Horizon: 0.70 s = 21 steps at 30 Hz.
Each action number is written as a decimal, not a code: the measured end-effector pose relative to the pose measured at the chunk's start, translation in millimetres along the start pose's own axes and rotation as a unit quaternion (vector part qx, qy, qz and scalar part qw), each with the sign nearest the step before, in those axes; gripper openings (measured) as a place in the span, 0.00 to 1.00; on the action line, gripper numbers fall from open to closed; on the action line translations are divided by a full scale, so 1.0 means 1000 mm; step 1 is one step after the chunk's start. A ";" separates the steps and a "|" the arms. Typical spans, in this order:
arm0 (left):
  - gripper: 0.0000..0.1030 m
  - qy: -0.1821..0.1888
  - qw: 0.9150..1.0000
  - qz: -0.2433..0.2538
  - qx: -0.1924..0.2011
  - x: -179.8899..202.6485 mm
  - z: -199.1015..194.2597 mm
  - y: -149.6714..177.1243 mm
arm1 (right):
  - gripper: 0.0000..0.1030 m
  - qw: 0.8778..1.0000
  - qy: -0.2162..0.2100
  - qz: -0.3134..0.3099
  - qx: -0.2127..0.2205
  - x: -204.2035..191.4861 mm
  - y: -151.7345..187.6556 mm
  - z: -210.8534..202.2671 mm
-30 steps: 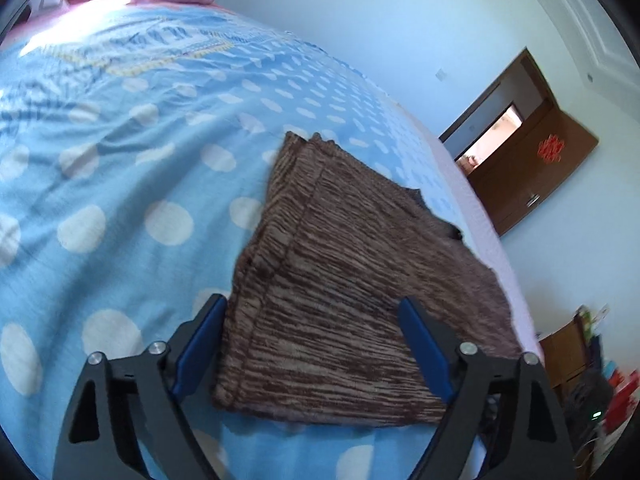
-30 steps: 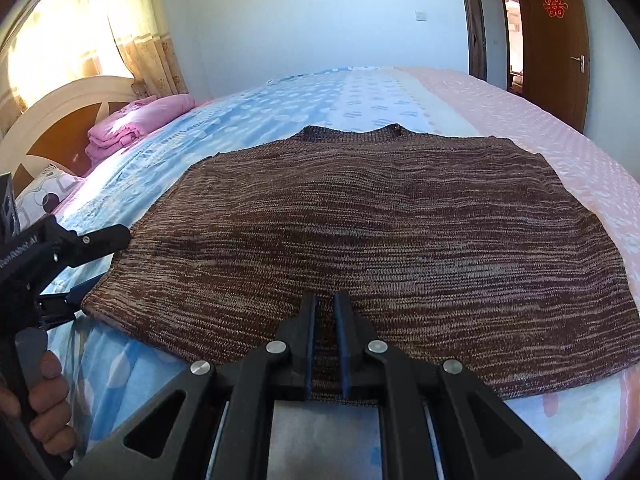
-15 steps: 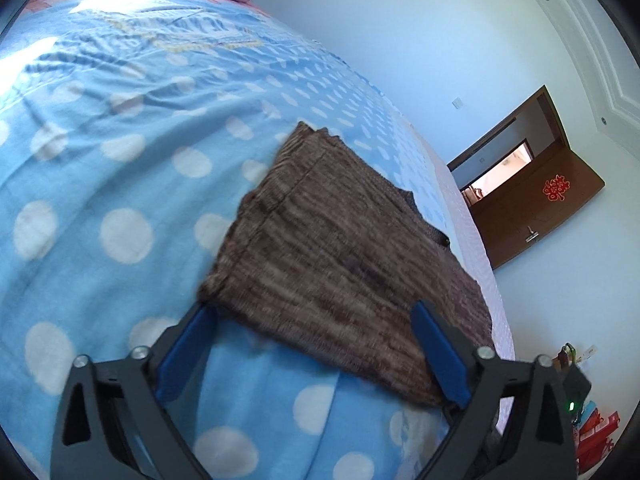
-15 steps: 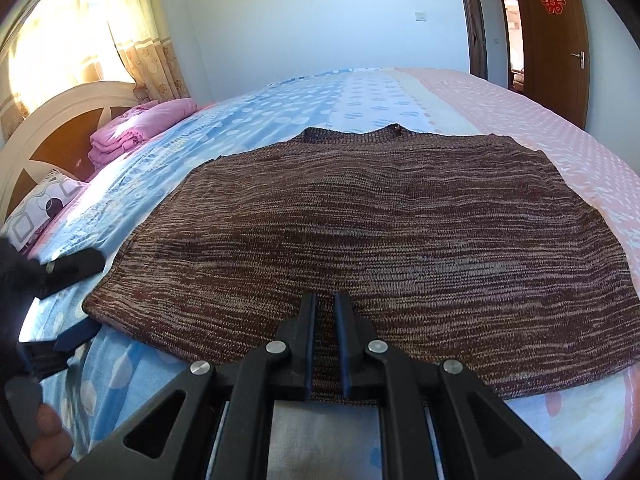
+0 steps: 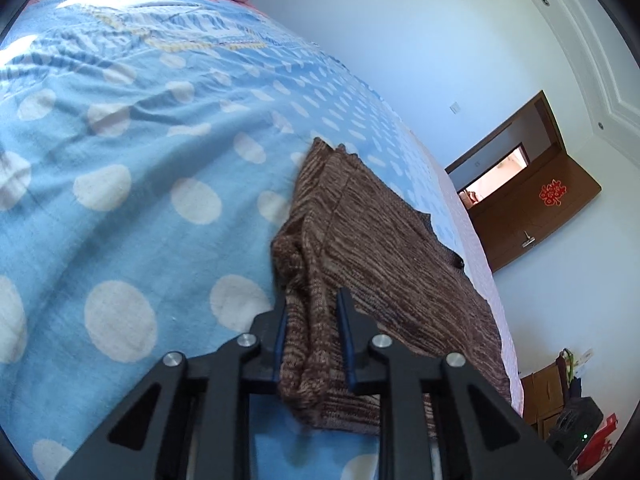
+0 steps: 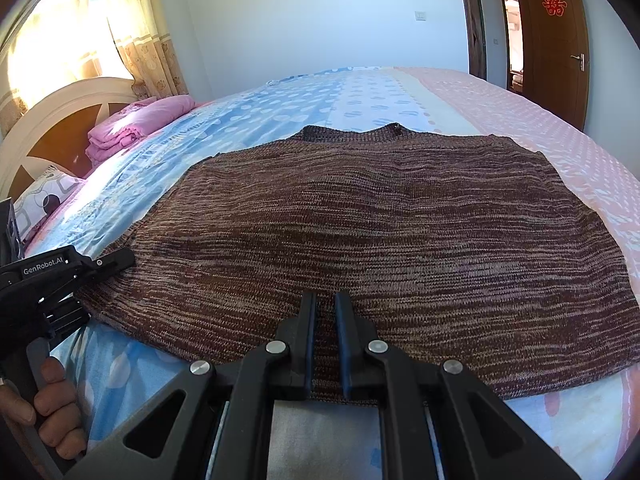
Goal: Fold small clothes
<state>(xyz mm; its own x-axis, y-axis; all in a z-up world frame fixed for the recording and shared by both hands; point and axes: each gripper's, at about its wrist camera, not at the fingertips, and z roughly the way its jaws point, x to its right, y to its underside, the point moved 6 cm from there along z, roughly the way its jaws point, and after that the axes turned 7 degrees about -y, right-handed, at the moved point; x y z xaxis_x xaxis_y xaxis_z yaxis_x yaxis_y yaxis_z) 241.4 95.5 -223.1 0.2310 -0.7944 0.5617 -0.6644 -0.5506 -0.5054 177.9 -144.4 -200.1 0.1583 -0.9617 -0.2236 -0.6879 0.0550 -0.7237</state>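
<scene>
A brown striped knit sweater [image 6: 380, 224] lies flat on the bed, neck away from me; it also shows in the left wrist view [image 5: 380, 256]. My left gripper [image 5: 311, 300] is shut on a bunched fold at the sweater's near left corner; it shows at the left edge of the right wrist view [image 6: 120, 258], held by a hand. My right gripper [image 6: 325, 300] is shut on the sweater's near hem at its middle.
The bed has a blue polka-dot sheet [image 5: 140, 200] and a pink sheet [image 6: 540, 120] on the right side. Folded pink bedding [image 6: 132, 128] and a patterned pillow [image 6: 44, 196] lie by the headboard [image 6: 52, 128]. A brown door [image 6: 556, 40] stands beyond the bed.
My left gripper, open around the sweater's left corner before, has closed on it and bunched the fabric. My right gripper has stayed shut on the hem.
</scene>
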 end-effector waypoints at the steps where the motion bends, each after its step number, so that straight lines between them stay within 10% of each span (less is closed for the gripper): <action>1: 0.25 -0.002 1.000 0.003 0.004 0.000 0.000 0.001 | 0.09 1.000 0.004 -0.002 -0.006 -0.001 -0.002 0.000; 19: 0.26 0.015 0.999 0.021 0.028 0.001 -0.002 0.003 | 0.11 0.995 -0.025 -0.073 -0.062 -0.060 -0.069 0.061; 21: 0.26 0.018 0.999 0.017 0.031 0.000 -0.003 0.003 | 0.34 0.994 -0.062 -0.067 -0.061 -0.073 -0.088 0.065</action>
<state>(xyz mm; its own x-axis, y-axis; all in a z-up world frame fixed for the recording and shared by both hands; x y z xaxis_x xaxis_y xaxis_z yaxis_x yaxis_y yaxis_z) 236.9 94.6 -223.0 0.1826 -0.8033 0.5669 -0.6259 -0.5396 -0.5631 272.5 -61.7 -162.2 0.3348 -0.9173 -0.2154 -0.7348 -0.1111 -0.6691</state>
